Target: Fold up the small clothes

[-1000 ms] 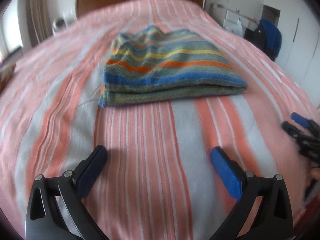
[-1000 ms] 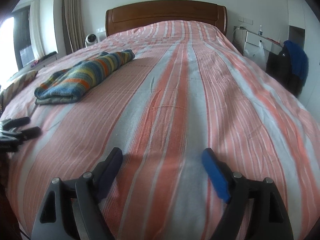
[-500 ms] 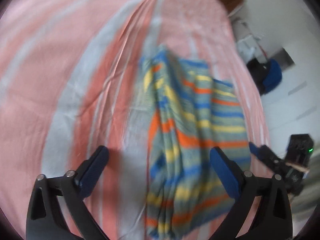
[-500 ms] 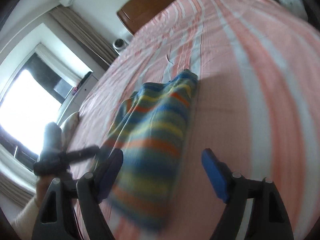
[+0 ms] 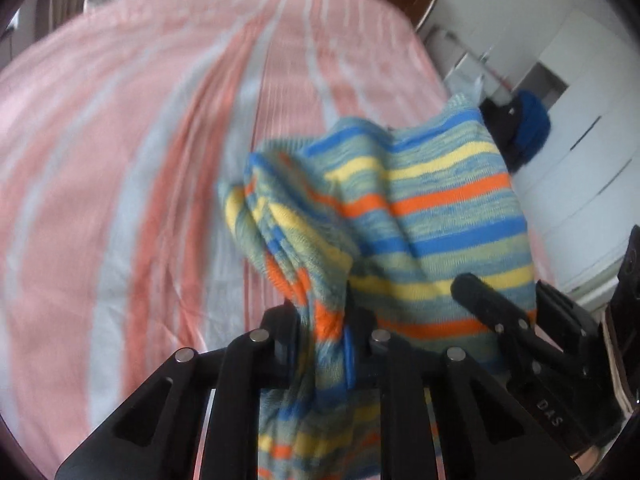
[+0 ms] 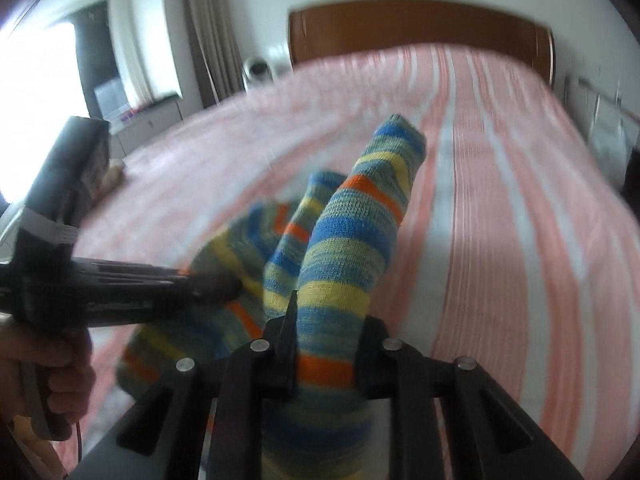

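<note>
Left tool [image 5: 322, 336], right tool [image 6: 326, 354] — both clamped on striped knit [image 5: 420, 220]

Just a bed [image 5: 120, 160] stretching ahead of the jaws, pink-and-white striped cover [image 6: 500, 240] lying across it.

There was one striped knit garment [image 5: 420, 216], two grippers [image 5: 320, 320] [image 6: 326, 344], one bed [image 5: 120, 160] and one headboard [image 6: 420, 28].
</note>
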{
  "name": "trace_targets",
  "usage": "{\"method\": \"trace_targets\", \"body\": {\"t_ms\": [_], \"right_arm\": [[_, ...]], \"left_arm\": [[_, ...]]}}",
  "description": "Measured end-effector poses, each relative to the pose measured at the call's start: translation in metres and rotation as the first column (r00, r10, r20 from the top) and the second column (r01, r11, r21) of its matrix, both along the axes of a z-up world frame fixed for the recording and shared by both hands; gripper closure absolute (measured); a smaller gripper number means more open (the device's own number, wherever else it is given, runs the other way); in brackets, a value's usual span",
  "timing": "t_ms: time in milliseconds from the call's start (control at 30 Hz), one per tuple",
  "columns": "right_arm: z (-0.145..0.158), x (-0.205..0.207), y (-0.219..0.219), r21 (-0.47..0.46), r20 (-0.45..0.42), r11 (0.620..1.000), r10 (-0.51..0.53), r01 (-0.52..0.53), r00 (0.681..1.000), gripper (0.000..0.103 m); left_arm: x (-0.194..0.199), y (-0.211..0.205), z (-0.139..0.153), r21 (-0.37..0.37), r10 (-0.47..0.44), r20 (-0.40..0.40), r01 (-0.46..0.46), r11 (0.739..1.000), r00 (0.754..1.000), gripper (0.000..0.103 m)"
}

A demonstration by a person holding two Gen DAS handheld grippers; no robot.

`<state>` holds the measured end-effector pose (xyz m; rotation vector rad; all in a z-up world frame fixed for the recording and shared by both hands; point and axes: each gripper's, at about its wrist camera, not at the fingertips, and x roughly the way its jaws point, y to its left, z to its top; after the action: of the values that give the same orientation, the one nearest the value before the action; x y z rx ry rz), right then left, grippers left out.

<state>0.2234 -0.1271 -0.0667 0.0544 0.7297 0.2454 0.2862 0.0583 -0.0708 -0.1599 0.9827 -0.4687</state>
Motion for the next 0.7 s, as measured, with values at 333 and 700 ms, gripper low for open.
{"method": "trace_targets", "body": {"t_ms": [333,700], "right_arm": [[-0.01,0.0,-0.042,-0.094,-0.087,0.979,-0.19,0.181,0.978,0.012],[0.051,-0.19,-0.07,-0.25,0.164,0.929,-0.238,0.273,0.957,0.001]], "left_arm": [[-0.043,0.022,-0.004,0.266,0.157,0.198,-0.208,0.941,0.968,0.025],[-0.222,-0.007,0.068,0.286,0.173,0.476,-0.337,0.897,0.862,0.0]]}}
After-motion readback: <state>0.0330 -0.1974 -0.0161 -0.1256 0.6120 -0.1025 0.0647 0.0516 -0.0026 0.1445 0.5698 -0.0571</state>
